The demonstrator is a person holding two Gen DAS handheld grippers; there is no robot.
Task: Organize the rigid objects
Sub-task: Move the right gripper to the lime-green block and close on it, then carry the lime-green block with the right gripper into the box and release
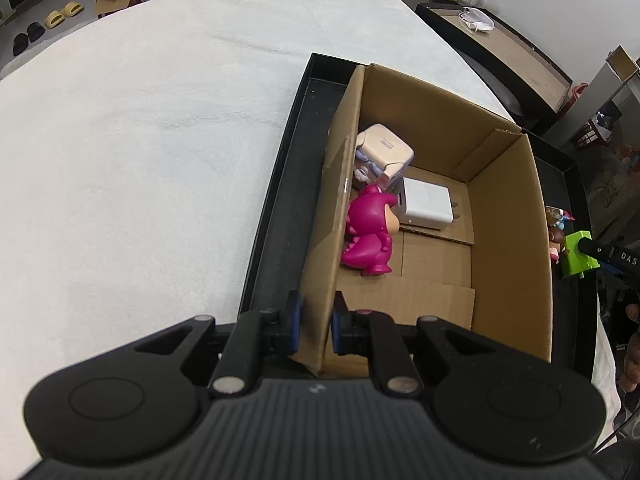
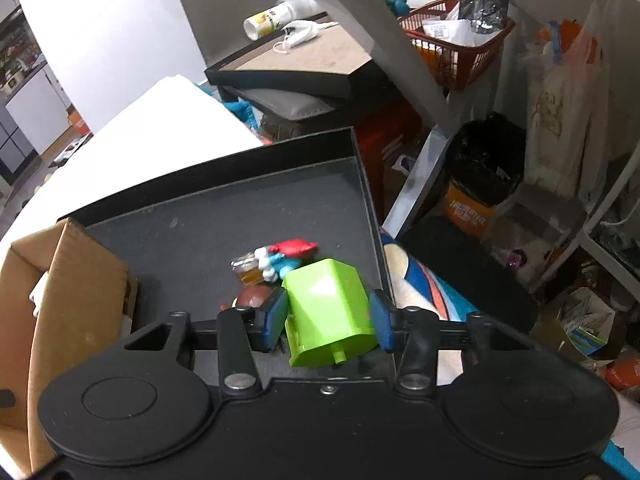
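Observation:
My left gripper (image 1: pixel 316 308) is shut on the near left wall of an open cardboard box (image 1: pixel 508 216), which stands in a black tray (image 1: pixel 280 208). In the box lie a magenta toy figure (image 1: pixel 370 236), a white charger block (image 1: pixel 426 202) and a cream case (image 1: pixel 386 148). In the right wrist view a lime green plastic block (image 2: pixel 324 300) sits in the tray (image 2: pixel 200 216), to the right of the box (image 2: pixel 80 280). My right gripper (image 2: pixel 328 316) has both blue pads against its sides. Just beyond it lie a blue figure with a red hat (image 2: pixel 280 258) and a brown-headed figure (image 2: pixel 252 296).
The tray rests on a white cloth-covered table (image 1: pixel 140 140). Right of the tray edge are a striped cushion (image 2: pixel 416 280), a black bin bag (image 2: pixel 484 156) and a red basket (image 2: pixel 452 48). A side table (image 2: pixel 320 52) holds a mask and a bottle. A person's hand (image 1: pixel 632 344) shows at the right.

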